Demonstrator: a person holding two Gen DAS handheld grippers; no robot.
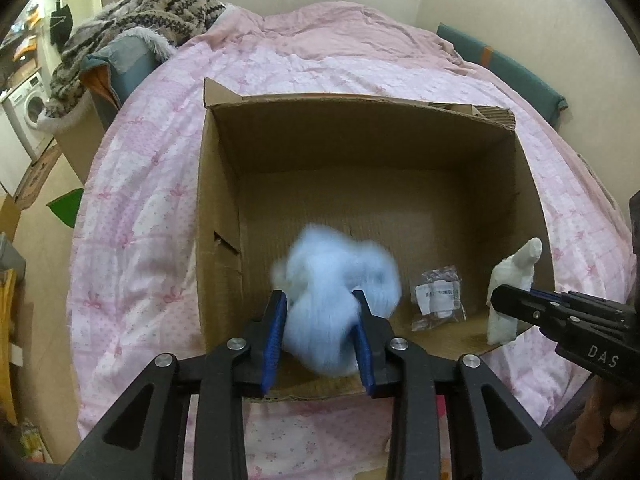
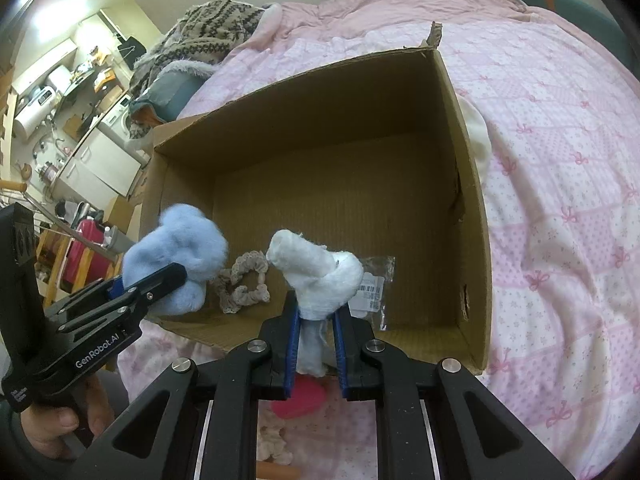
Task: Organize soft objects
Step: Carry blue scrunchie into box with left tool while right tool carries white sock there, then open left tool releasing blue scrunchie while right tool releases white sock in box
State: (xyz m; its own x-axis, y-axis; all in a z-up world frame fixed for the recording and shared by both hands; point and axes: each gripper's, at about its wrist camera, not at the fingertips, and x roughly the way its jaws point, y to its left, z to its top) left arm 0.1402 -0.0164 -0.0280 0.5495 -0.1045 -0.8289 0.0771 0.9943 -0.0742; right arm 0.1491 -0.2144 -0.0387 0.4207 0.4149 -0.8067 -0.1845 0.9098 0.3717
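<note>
An open cardboard box (image 1: 216, 216) (image 2: 472, 208) stands on a bed with a pink quilt (image 1: 132, 216). My left gripper (image 1: 319, 308) (image 2: 154, 282) is over the box's near edge, shut on a fluffy light-blue soft thing (image 1: 340, 272) (image 2: 176, 240), which looks blurred. To its right, my right gripper (image 2: 316, 304) (image 1: 500, 300) is shut on a white soft cloth bundle (image 2: 320, 272) (image 1: 514, 276) that sticks up over the near right corner. On the box floor lie a beige scrunchie (image 2: 244, 284) and a clear plastic packet (image 1: 438, 296) (image 2: 374, 284).
A patterned knit blanket (image 1: 140, 12) is piled at the bed's far left. A white cloth (image 2: 476, 136) lies against the box's right outer wall. A pink heart-shaped thing (image 2: 300, 400) lies on the quilt below the right gripper. A hand (image 2: 60, 428) holds the left gripper.
</note>
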